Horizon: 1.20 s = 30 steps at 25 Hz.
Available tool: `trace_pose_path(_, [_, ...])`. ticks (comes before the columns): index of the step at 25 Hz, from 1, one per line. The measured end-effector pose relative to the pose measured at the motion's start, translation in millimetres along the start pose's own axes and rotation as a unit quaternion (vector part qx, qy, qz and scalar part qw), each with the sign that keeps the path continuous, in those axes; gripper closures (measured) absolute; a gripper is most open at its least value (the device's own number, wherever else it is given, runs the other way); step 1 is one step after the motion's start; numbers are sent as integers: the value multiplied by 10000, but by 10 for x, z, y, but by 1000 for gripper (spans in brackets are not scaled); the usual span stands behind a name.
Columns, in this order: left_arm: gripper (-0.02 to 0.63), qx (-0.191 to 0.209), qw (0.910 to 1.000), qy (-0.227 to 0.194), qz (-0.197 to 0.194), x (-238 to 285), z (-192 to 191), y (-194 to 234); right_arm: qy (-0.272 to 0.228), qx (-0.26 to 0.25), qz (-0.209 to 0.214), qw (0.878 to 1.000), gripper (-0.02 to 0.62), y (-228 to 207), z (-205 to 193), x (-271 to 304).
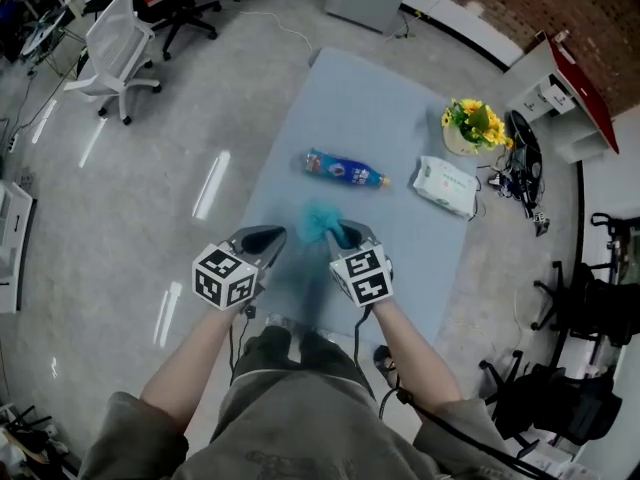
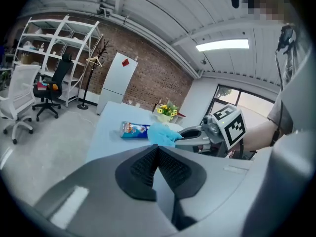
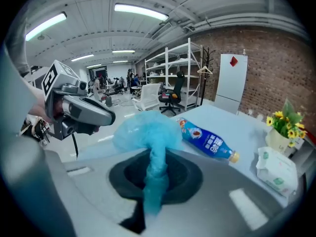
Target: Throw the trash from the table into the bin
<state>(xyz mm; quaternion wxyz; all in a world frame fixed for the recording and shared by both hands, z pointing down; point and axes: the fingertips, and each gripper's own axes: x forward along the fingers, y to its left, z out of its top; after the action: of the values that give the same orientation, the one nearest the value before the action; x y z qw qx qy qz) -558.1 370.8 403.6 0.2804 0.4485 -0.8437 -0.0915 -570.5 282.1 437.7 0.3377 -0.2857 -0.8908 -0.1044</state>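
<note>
A crumpled light-blue plastic bag [image 1: 320,223] hangs above the near end of the pale blue table [image 1: 350,98]. My right gripper [image 1: 348,236] is shut on it. In the right gripper view the bag [image 3: 145,130] bulges beyond the jaws and a twisted tail runs down between the pads of the right gripper [image 3: 157,157]. My left gripper [image 1: 262,238] is beside it on the left, its pads closed together on nothing [image 2: 158,152]. A blue-labelled plastic bottle [image 1: 345,170] lies on its side mid-table. No bin is in view.
A white tissue pack [image 1: 446,185] and a pot of yellow flowers [image 1: 473,123] sit at the table's right side. White and black office chairs [image 1: 115,43] stand on the grey floor to the left. Cables and gear [image 1: 525,163] lie right of the table.
</note>
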Motion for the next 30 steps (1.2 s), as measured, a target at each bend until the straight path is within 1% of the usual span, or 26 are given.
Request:
trace_pose_path(1, [607,13,10000,-64,-36,-6,92,-35,-91,-41,-30,9999,569,-17,89,-69])
trace_pose_path(7, [607,400,9984,-377,-137,-105,660,-289,-620,-303,-292,9972,569,-140,581,-570])
trace_pose_path(13, [607,900,9923,-800,-286,-288,1350,-588,-1240,-564,-724,9880,569,-386,1095,-1230])
trace_pose_path(16, [607,1150,9871,-1050,-361,-386,1690,-764,-1618,-681,-921,9802,569,-477,1337,-1585])
trace_pose_path(19, [607,1328,9818,-1279,-446,-505,1950,-973,-1930,-759,-1100,9721,569,-499,1522,-1935])
trace_pose_path(22, [607,1491,9772,-1359,-661,-606,2133,-1195,-2153,-914,-1267,9640,569,-460,1695,-2217])
trace_pose_path(25, [607,1689,9697,-1520,-903,-688,2305,-1471,-2342,-1117,-1459,9547,569,-426,1814,-2492])
trace_pose_path(28, [607,1873,9630,-1689,-955,-792,2439,-1673,-2626,-1110,-1571,9455,569,-368,1903,-2781])
trace_pose_path(30, [607,1982,9589,-1788,-966,-864,2513,-1784,-2860,-1110,-1663,9372,569,-333,1953,-2980])
